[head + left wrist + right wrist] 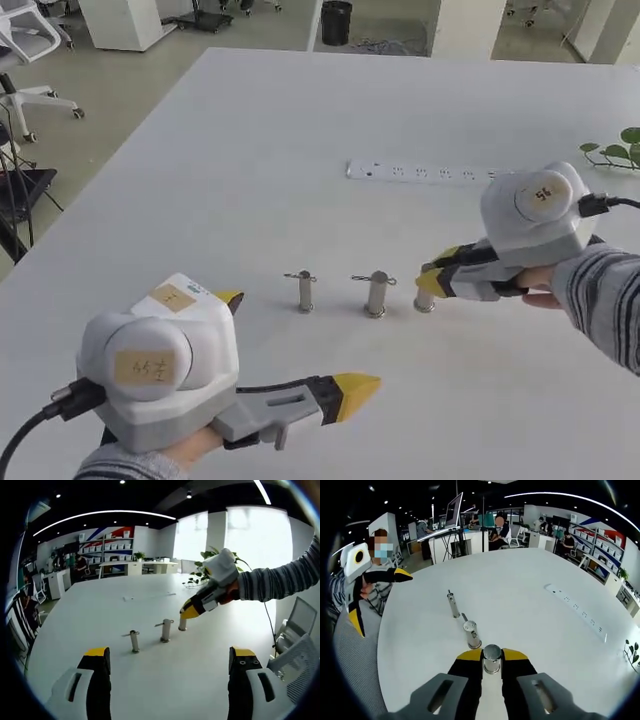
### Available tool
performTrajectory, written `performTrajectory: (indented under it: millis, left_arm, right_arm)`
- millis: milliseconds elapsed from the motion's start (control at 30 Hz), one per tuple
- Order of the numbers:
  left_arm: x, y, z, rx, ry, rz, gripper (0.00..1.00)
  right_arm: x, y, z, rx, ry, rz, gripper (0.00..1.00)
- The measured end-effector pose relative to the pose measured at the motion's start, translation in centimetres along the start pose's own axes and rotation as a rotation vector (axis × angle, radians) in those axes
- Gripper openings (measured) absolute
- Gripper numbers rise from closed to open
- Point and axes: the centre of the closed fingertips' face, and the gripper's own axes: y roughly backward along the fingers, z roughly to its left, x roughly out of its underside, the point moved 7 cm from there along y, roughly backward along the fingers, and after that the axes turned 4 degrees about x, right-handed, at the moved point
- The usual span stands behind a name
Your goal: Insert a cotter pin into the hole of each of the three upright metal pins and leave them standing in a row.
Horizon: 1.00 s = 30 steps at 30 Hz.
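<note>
A: Your right gripper (492,656) had its yellow-tipped jaws pressed against both sides of the right pin (492,652), clamped on it just under the head. That pin stood upright on the white table (300,150), at the right end of the row.

B: Your left gripper (295,345) was another matter. Its jaws were spread wide apart and held nothing. It hung over the near left part of the table, well apart from the row, with its jaws pointing toward the pins.

A: You had the three pins standing in a line from left to right. The middle pin (377,294) stood just beside the one you gripped, and the left pin (305,291) stood near it on the other side.

B: A cotter pin (294,275) crossed the left pin near its top, sticking out to the left. Another one crossed the middle pin the same way.

A: On the right pin, your jaws covered much of the shaft, so I could not tell how it stood there.

B: Beyond the row, toward the far right, you had a white power strip (420,172) lying flat and a green plant (620,150) at the table's right edge.
</note>
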Motion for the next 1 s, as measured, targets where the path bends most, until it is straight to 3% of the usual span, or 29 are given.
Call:
performTrajectory:
  millis: [467, 1000]
  left_arm:
    - [0.0, 0.5, -0.3, -0.001, -0.006, -0.002, 0.98]
    - [0.1, 0.6, -0.3, -0.006, -0.002, 0.001, 0.97]
  right_arm:
    - [0.8, -0.1, 3.3, -0.078, 0.048, 0.006, 0.08]
    - [1.2, -1.1, 4.7, -0.135, 0.08, -0.012, 0.08]
